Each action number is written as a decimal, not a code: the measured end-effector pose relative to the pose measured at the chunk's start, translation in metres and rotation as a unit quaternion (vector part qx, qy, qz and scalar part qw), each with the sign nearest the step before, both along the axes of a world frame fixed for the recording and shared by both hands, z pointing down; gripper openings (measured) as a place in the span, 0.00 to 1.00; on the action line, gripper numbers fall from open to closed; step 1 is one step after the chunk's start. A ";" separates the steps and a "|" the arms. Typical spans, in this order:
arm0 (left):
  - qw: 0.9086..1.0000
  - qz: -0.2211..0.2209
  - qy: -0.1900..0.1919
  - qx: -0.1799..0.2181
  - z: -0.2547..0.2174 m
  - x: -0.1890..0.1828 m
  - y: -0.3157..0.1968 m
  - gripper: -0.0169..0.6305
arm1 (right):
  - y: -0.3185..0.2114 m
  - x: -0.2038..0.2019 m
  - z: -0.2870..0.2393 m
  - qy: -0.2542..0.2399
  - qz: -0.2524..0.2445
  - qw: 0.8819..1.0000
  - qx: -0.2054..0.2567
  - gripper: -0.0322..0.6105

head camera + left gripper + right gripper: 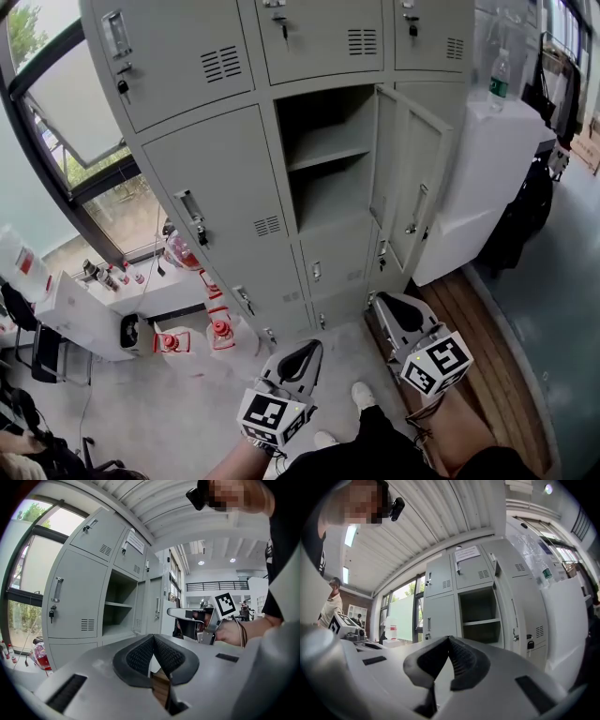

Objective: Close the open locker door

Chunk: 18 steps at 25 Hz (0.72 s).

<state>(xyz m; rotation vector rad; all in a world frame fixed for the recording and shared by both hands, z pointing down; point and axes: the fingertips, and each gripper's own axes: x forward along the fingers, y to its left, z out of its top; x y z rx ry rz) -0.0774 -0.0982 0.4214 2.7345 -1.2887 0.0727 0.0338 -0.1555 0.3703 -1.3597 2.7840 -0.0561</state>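
– Door (410,183) location?
– Middle column of the lockers (202,178), second row down. Swung out to the right of its open bay (323,155), hinged at the bay's right side. Well apart from both grippers, held low.
– Jaws?
– Left gripper (153,637): closed, pads meeting, nothing between. Right gripper (449,638): likewise closed, empty.
– Risks from here?
– Probably a glancing push, with a rounded rubber tip skidding off smooth painted steel. Too hard a shove, likely a bounce back off the frame. Too near the hinge, little leverage.
– Materials, shapes?
– Thin grey sheet metal, flat rectangular panel with a folded rim. Ribbed black pads on grey plastic.
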 end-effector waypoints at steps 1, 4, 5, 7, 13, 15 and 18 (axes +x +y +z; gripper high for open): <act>1.000 0.001 0.000 0.000 -0.001 0.005 -0.004 0.05 | -0.006 0.009 -0.003 -0.002 0.005 1.000 0.003 0.13; 1.000 0.007 -0.001 0.003 -0.005 0.019 -0.020 0.05 | -0.029 0.035 -0.011 -0.010 0.024 1.000 0.009 0.13; 1.000 0.009 0.000 0.003 -0.005 0.024 -0.025 0.05 | -0.036 0.043 -0.013 -0.010 0.028 0.999 0.012 0.13; 1.000 0.013 0.000 0.003 -0.006 0.033 -0.035 0.05 | -0.050 0.058 -0.016 -0.006 0.038 0.999 0.017 0.13; 1.000 0.022 0.002 -0.002 -0.002 0.055 -0.060 0.05 | -0.082 0.093 -0.023 -0.005 0.068 0.997 0.023 0.14; 1.000 0.025 0.003 -0.005 0.000 0.062 -0.068 0.05 | -0.092 0.102 -0.025 -0.008 0.075 0.997 0.021 0.26; 0.999 0.030 0.004 -0.010 0.003 0.071 -0.076 0.05 | -0.105 0.114 -0.027 -0.012 0.081 0.996 0.022 0.30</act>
